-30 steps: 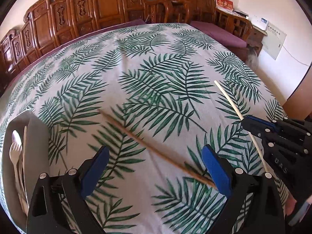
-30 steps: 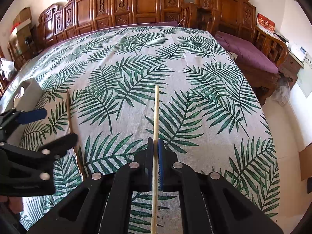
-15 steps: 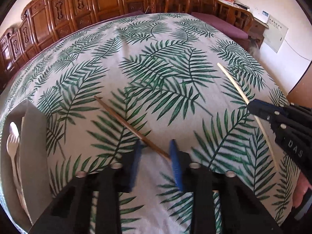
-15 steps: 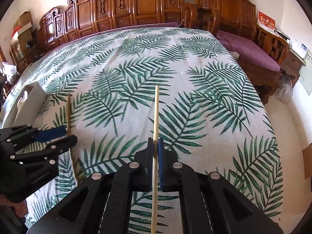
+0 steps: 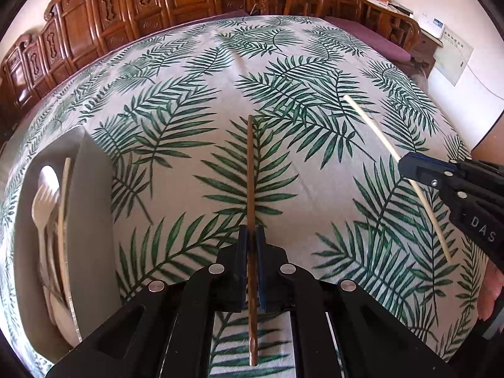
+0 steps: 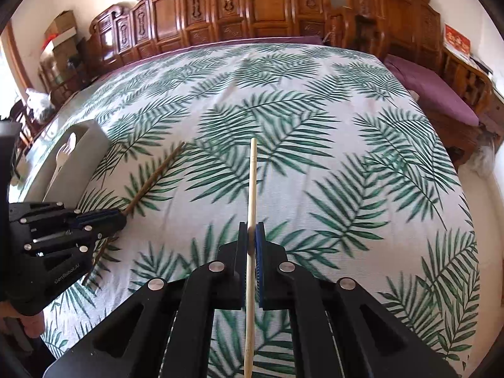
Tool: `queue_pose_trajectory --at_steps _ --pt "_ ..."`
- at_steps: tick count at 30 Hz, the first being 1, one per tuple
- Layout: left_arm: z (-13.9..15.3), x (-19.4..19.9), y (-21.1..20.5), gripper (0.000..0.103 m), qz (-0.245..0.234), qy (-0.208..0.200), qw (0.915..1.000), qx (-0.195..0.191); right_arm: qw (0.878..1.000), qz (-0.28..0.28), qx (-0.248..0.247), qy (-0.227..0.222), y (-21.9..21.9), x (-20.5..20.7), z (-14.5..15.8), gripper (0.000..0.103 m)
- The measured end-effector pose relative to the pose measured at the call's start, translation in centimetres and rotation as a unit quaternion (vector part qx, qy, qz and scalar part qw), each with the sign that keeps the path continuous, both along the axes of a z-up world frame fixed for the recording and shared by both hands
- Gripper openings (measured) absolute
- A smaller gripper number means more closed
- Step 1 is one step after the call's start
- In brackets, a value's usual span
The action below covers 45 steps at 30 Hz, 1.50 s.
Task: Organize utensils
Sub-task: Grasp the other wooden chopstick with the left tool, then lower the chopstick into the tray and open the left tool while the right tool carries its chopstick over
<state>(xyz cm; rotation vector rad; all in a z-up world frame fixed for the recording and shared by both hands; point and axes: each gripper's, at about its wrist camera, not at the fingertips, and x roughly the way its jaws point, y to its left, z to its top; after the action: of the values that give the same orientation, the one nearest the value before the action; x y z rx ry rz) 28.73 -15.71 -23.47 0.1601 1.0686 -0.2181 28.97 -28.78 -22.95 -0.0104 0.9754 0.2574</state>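
Chopsticks (image 5: 251,170) (image 6: 252,189); tray's (image 5: 91,220) flat stick (image 5: 64,201) left-view only.

Matt woven tablecloth (image 5: 195,100); chopsticks (image 6: 251,195) seemingly wooden

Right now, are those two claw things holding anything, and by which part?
Yes. The left gripper pinches the dark brown chopstick nearer its rear end. The right gripper pinches the pale chopstick near its middle.
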Motion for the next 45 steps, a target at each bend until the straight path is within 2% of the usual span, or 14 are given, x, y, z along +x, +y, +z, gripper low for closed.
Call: queue_pose_trajectory --at_steps 8,13,22,25,31,37,45 --pt "2.0 -1.2 1.3 0.004 -0.001 -0.014 0.9999 -0.011 1.0 0.024 0.006 -0.002 1.9 -0.8 0.3 0.006" --pt "3.7 -2.2 2.4 0.004 -0.003 -0.026 0.9996 -0.014 0.999 0.044 0.015 -0.011 3.2 -1.4 1.6 0.006" --pt "6.6 -3.1 5.9 0.004 0.011 -0.047 0.9987 -0.016 0.997 0.072 0.014 -0.032 6.0 -2.5 4.0 0.006" --pt "7.4 -3.1 7.3 0.004 0.018 -0.053 0.9982 -0.02 0.996 0.071 0.039 -0.034 6.9 -2.7 4.9 0.006" --pt "8.9 -3.0 10.7 0.004 0.031 -0.061 0.9973 -0.026 0.994 0.092 0.041 -0.042 10.3 -2.9 6.5 0.006" --pt "9.0 -2.2 13.8 0.004 0.04 -0.052 0.9975 -0.027 0.992 0.116 0.03 -0.047 13.8 -2.9 7.8 0.006" --pt "6.8 -0.6 17.1 0.004 0.043 -0.022 0.9986 -0.019 0.99 0.128 0.019 -0.048 16.2 -2.3 8.7 0.006"
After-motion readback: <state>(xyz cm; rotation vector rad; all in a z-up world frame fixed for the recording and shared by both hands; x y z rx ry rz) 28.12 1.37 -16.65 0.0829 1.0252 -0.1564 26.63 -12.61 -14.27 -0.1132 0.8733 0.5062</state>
